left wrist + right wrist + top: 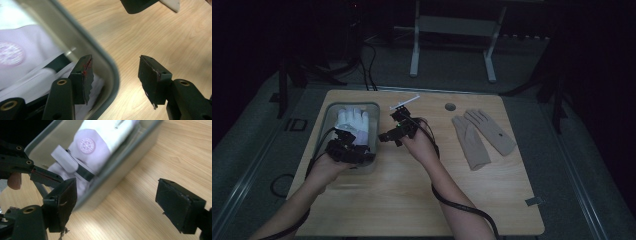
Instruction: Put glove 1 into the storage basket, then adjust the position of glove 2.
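A dim room: grey floor (257, 135), wooden table (412, 200), white frame legs (414, 55) behind.

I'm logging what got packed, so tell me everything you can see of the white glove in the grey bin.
The white glove lies flat in the grey bin at the table's far left, fingers pointing away from the person. It looks like soft pale fabric with a faint lilac tint, a round pinkish logo patch on the back, and a dark wrist band with a light strap tab. Its cuff end lies near the left gripper, whose open jaws straddle the bin's rim, one pad above the fabric; contact is unclear.
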A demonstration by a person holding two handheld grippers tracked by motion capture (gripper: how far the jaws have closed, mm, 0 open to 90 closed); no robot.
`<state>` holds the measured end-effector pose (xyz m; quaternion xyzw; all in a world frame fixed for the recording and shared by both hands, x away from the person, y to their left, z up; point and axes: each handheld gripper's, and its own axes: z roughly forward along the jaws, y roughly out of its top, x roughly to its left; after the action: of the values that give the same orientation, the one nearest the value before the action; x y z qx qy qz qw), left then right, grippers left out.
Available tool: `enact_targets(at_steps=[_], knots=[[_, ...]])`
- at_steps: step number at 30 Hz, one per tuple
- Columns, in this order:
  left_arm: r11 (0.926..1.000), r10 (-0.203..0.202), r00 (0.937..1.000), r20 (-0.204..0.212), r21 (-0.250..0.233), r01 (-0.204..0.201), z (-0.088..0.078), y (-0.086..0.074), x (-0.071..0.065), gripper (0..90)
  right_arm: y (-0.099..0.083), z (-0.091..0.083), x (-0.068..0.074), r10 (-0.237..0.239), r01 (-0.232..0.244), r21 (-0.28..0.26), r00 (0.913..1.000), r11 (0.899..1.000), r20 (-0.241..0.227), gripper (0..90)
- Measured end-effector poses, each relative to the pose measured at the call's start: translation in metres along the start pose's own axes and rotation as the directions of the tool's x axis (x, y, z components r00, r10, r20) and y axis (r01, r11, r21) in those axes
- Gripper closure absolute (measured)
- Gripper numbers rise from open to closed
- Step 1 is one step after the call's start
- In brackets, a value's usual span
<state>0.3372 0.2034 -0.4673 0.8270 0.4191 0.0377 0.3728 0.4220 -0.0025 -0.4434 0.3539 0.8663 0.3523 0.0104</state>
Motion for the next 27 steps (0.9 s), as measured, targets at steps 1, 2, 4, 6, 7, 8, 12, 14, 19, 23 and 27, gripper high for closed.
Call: enact_targets(at_steps=[1,2,4,6,7,8,12,14,19,23,27], knots=[[1.0,0.006,1.0,0.006,0.002,-0.006,0.003,0.001,-0.003,45.7,-0.003,-0.003,-0.003,0.001,-0.001,-0.003,1.0,1.0,0.002,17.2],[0.9999,0.014,0.9999,0.005,0.003,-0.014,0.006,0.003,-0.006,45.6,-0.006,-0.006,-0.006,0.003,-0.003,-0.006,1.0,1.0,0.005,16.6],[0.9997,0.024,0.9996,0.015,-0.005,-0.024,0.011,0.005,-0.012,45.7,-0.012,-0.013,-0.012,0.009,-0.008,-0.013,0.9999,1.0,0.013,16.3],[0.9994,0.036,0.999,0.028,-0.005,-0.035,0.017,0.008,-0.018,44.9,-0.018,-0.021,-0.018,0.01,-0.009,-0.025,0.9997,1.0,0.023,15.8],[0.999,0.045,0.9985,0.03,-0.004,-0.045,0.02,0.009,-0.021,44.9,-0.021,-0.025,-0.022,0.008,-0.007,-0.031,0.9995,0.999,0.031,15.4],[0.9985,0.055,0.9979,0.033,-0.005,-0.055,0.023,0.01,-0.024,44.8,-0.024,-0.029,-0.025,0.012,-0.011,-0.034,0.9992,0.999,0.037,15.3],[0.9981,0.059,0.9972,0.046,-0.02,-0.058,0.035,0.014,-0.033,42.1,-0.036,-0.044,-0.04,0.027,-0.025,-0.049,0.9981,0.999,0.055,15.3],[0.9979,0.06,0.9967,0.054,-0.028,-0.059,0.041,0.015,-0.038,37.0,-0.043,-0.051,-0.046,0.024,-0.021,-0.058,0.9981,0.998,0.057,14.4],[0.9957,0.078,0.9937,0.081,-0.057,-0.073,0.054,0.015,-0.047,22.4,-0.062,-0.066,-0.063,0.004,0.001,-0.066,0.9969,0.998,0.079,13.8],[0.9923,0.099,0.9913,0.087,-0.083,-0.092,0.063,0.012,-0.053,16.9,-0.076,-0.077,-0.077,0.006,0.003,-0.087,0.9946,0.996,0.103,13.6],[0.9844,0.14,0.9855,0.095,-0.119,-0.129,0.072,0.007,-0.059,15.8,-0.09,-0.086,-0.091,0.001,0.011,-0.102,0.9931,0.995,0.118,13.5]])
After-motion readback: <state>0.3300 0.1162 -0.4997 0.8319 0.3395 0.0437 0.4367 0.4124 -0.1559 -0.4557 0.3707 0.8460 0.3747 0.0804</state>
